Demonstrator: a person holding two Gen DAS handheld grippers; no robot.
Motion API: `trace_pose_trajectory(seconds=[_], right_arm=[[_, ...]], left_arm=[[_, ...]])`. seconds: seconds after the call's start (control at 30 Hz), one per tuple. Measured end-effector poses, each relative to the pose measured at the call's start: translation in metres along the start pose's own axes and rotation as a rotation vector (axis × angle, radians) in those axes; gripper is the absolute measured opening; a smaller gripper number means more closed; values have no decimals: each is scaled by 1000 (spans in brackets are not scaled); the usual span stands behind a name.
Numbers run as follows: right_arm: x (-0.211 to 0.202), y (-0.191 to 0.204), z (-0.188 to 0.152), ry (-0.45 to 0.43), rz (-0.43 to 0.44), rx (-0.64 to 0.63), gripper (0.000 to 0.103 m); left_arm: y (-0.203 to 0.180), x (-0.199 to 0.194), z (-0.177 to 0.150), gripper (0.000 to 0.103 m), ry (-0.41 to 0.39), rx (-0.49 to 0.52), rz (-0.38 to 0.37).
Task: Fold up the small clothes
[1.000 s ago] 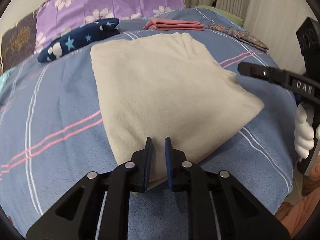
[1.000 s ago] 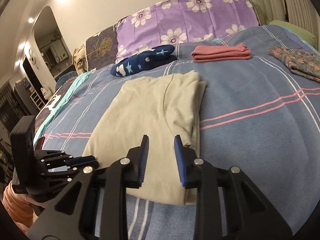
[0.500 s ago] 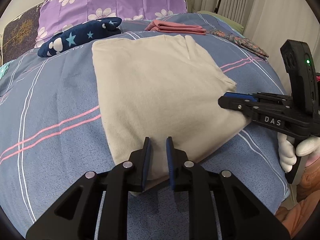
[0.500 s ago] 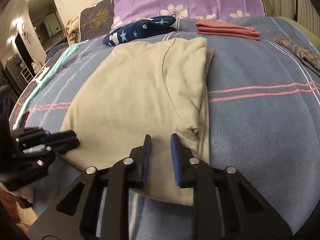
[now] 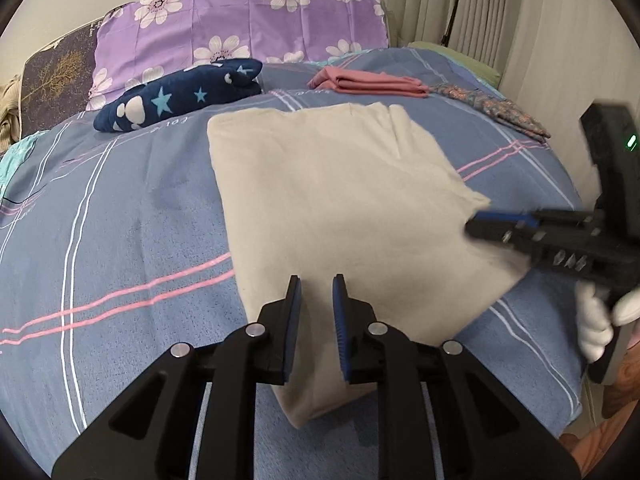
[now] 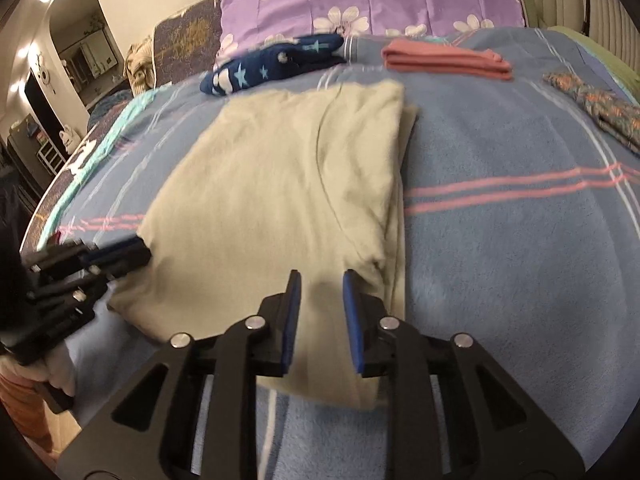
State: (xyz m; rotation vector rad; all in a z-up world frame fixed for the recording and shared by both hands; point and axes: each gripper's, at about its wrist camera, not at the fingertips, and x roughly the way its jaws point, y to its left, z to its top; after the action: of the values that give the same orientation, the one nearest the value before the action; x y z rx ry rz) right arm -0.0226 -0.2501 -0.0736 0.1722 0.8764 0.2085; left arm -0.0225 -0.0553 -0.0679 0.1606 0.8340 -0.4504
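Because the next fold needs both near corners lifted together, the left gripper point(image 5: 316, 312) and right gripper point(image 6: 322, 312) are hovering over the near edge of the beige shirt point(image 5: 340, 200) lying flat on the bed point(image 5: 120, 220); the left is released and grasping nothing, the right is opening with no cloth pinched.

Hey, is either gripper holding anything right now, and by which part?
Nothing looks held. Left gripper and right gripper sit over near corners of the beige garment, pads apart; the right's jaws are opening, nothing pinched.

Blue plaid bedspread point(image 5: 120, 220): folded beige garment point(image 5: 340, 208) centre; behind it navy star-print plush point(image 5: 176, 98), folded pink cloth point(image 5: 368, 82); right, floral fabric point(image 5: 492, 110).
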Motion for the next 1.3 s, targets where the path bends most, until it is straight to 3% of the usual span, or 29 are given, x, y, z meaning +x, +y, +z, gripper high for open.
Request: trace_pose_trajectory(seconds=[0.17,0.27,0.33,0.5,0.67,0.77,0.9,1.17,1.3], right_arm=[[-2,4,22,-58,-12,-38,29],[10,0,27,-41,4,-20,39],[25,-7,25,-5,-10,-6,39],[34,-5,19,-11,-70,-52,41],[33,-9,21,-8,-51,-32,42],[26,-14,24,-11,-29,12,51],[15,-27,31,-35,-53,50,54],[19,-49,30,-2,-42,125,56],[28,-52,38,31,20,119,69]], left_arm=[[-3,8,-3,32,11,0,-17],[-10,10,-6,38,11,43,-8],[-12,11,-7,40,10,55,-7],[-14,13,-9,47,7,69,-14],[-15,13,-9,49,7,71,-22],[-15,10,-7,49,7,68,-23],[-15,4,-2,50,-7,68,-17],[19,0,13,53,-33,-4,45],[43,13,26,53,-6,-67,-24]])
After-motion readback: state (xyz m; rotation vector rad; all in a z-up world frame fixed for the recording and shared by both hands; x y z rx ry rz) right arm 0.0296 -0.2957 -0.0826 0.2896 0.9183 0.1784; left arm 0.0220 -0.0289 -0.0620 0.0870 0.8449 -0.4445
